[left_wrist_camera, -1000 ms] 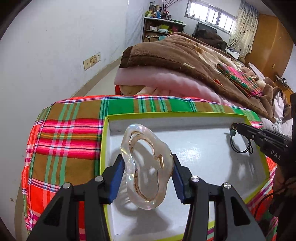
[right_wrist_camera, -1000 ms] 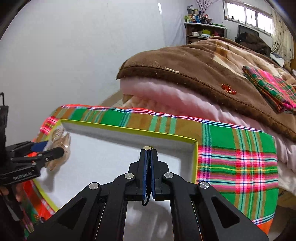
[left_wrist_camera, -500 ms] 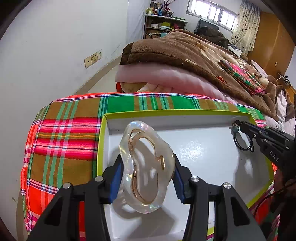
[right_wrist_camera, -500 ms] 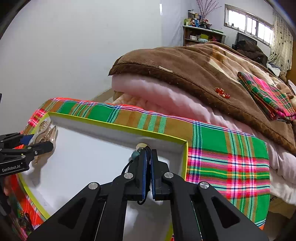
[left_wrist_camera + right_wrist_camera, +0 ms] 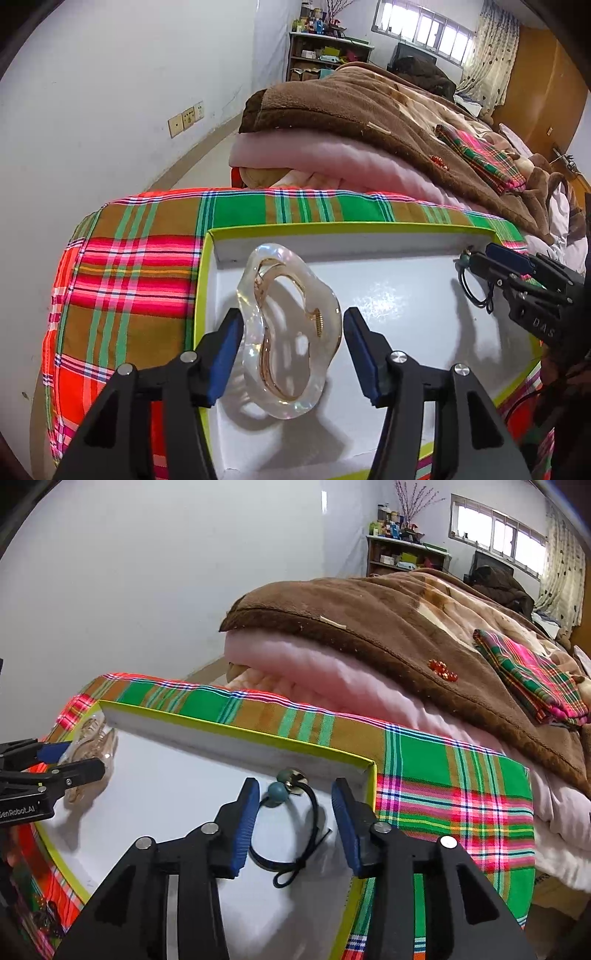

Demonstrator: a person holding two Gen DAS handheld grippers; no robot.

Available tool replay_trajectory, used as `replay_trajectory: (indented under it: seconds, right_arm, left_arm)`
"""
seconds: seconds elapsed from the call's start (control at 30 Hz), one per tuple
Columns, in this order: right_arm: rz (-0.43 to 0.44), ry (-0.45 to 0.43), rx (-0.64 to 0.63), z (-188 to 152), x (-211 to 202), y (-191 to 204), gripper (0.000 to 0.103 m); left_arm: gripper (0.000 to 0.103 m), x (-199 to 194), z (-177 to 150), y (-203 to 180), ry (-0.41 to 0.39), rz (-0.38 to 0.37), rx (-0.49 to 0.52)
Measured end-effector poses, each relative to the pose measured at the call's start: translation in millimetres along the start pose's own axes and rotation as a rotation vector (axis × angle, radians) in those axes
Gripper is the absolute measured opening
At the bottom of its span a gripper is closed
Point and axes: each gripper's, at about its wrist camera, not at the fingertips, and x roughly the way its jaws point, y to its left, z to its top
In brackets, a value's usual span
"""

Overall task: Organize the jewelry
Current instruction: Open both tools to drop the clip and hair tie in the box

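Note:
A clear hair claw clip [image 5: 288, 332] with a gold spring sits in the left end of the white tray [image 5: 332, 227]. My left gripper [image 5: 293, 354] straddles it with its jaws opening; the left pad is at the clip's edge and a small gap shows at the right pad. A black hair tie [image 5: 277, 793] with teal and gold beads lies in the tray's [image 5: 221, 731] far right corner. It lies loose between the fingers of my right gripper [image 5: 295, 801], whose jaws are opening. Each view shows the other gripper: the right gripper [image 5: 480, 256] and the left gripper [image 5: 81, 757].
The tray rests on a plaid cloth [image 5: 140, 266] over a cushion by a white wall. Behind it lie a pink quilt [image 5: 332, 686] and a brown blanket [image 5: 388, 620]. On the blanket are a small red beaded piece [image 5: 443, 670] and a folded plaid cloth [image 5: 532, 679].
The right jaws went from shut on the hair tie to wide apart, and the tie now lies on the tray floor. The left jaws widened a little around the clip.

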Motion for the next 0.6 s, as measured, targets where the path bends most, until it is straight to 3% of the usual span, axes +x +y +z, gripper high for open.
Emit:
replay_trajectory:
  seconds: [0.4, 0.6]
  right_arm:
    - [0.006, -0.055, 0.018, -2.0, -30.8, 5.1, 0.046]
    - [0.046, -0.103, 0.036, -16.8, -67.4, 5.0, 0.046]
  left_arm:
    - [0.063, -29.5, -6.7, -3.8, -0.044, -0.007, -0.015]
    - [0.063, -65.8, -27.3, -4.7, -0.104, -0.068, -0.018]
